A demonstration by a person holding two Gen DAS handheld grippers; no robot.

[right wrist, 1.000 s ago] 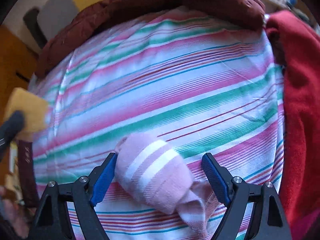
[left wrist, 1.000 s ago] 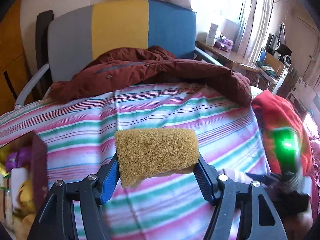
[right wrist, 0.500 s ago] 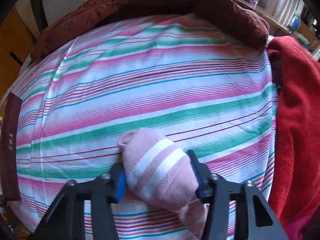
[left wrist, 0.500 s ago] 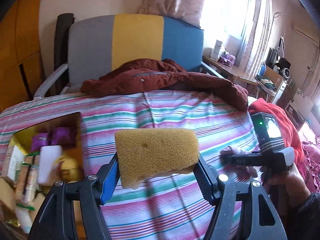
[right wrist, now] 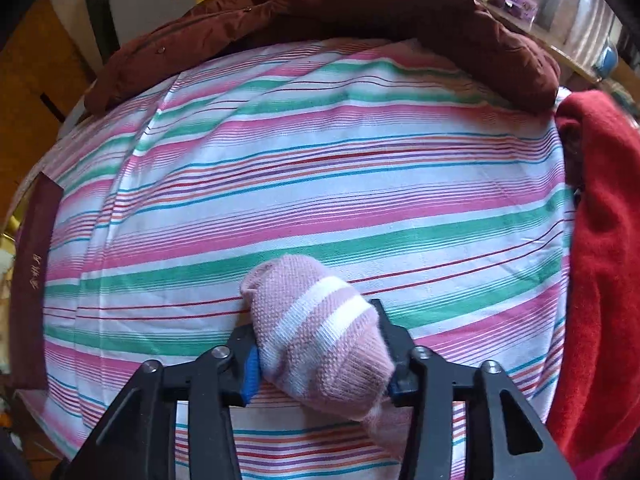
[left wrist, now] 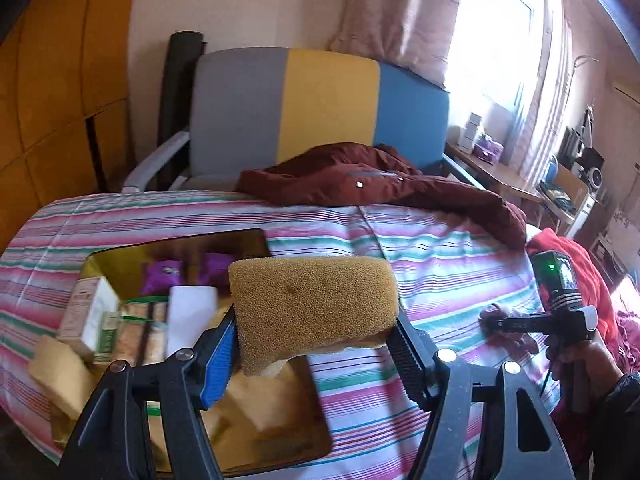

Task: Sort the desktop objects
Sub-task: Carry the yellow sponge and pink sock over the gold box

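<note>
A bed under a pink, green and white striped sheet fills both views. At its far edge lies a dark red jacket, with a grey, yellow and blue chair behind it and a bright curtained window at upper right. The left tongs grip a yellow sponge above an open box of packets at lower left. The right tongs, their jaws easing slightly apart, press a rolled pink sock at the bottom centre, beside a red blanket.
</note>
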